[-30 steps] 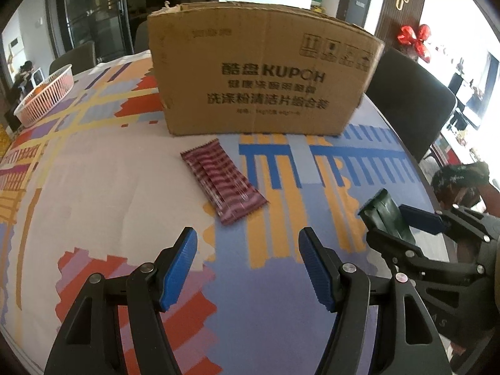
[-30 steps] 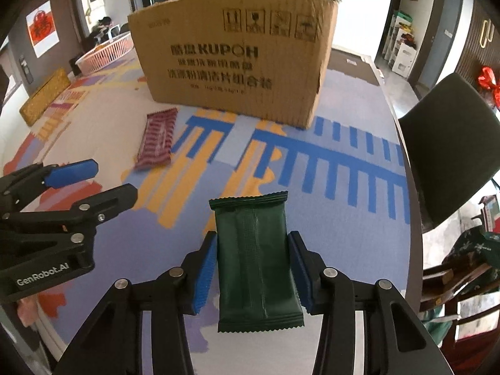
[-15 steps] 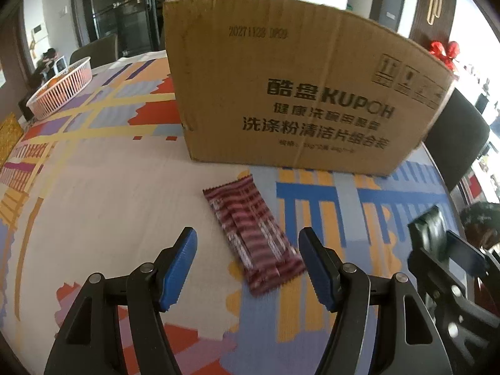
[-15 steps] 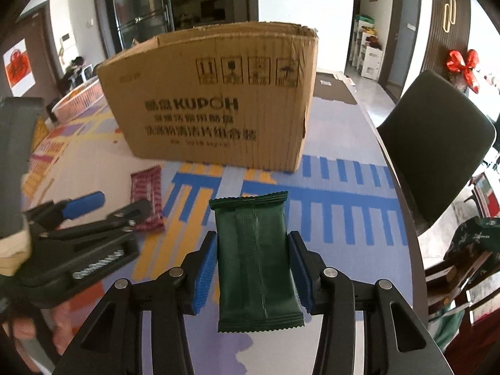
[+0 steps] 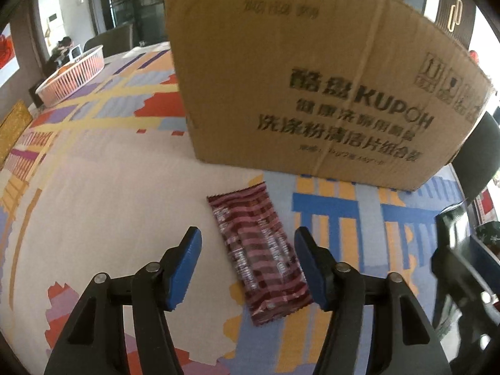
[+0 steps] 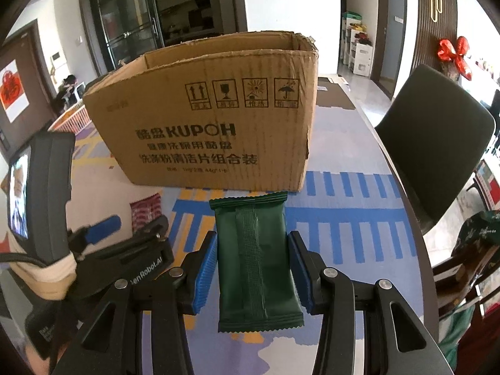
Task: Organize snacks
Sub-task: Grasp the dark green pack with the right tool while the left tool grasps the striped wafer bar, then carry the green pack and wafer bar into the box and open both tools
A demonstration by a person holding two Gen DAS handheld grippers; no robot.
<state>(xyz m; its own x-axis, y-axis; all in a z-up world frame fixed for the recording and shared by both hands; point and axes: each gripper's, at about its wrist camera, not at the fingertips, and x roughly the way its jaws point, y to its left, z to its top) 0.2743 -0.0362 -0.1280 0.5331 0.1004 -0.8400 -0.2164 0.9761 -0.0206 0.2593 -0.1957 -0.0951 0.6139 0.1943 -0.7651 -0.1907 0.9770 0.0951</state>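
Left wrist view: cardboard box (image 5: 312,87) standing upright on the table, printed side facing the camera, inside hidden from this angle. Farther left near the table edge, a pink slatted basket (image 5: 73,76); contents too small to make out. Between box and camera, a red striped snack packet (image 5: 257,256) lying flat on the patterned tablecloth (image 5: 93,187), just in front of the box, apart from it. Left gripper (image 5: 247,265) pointing down at the packet, jaws closing, near half of the packet between the blue pads (image 5: 184,268), right pad at the packet's edge, left pad clear of it. Dark chair (image 5: 478,156) behind the box on the right; glass-door cabinet at the back of the room.

Right wrist view: same cardboard box (image 6: 215,131) seen from a little higher, top open, only bare inner walls visible. Right gripper (image 6: 251,268) clamped on a green snack packet (image 6: 254,265), both pads pressing its long sides, packet upright and lifted clear of the tablecloth (image 6: 359,206). Left gripper (image 6: 131,228) low at left over the red striped snack packet (image 6: 145,211). Pink basket (image 6: 72,120) peeking out behind the box's left corner. Dark chair (image 6: 434,137) at right, red bow on the wall above it
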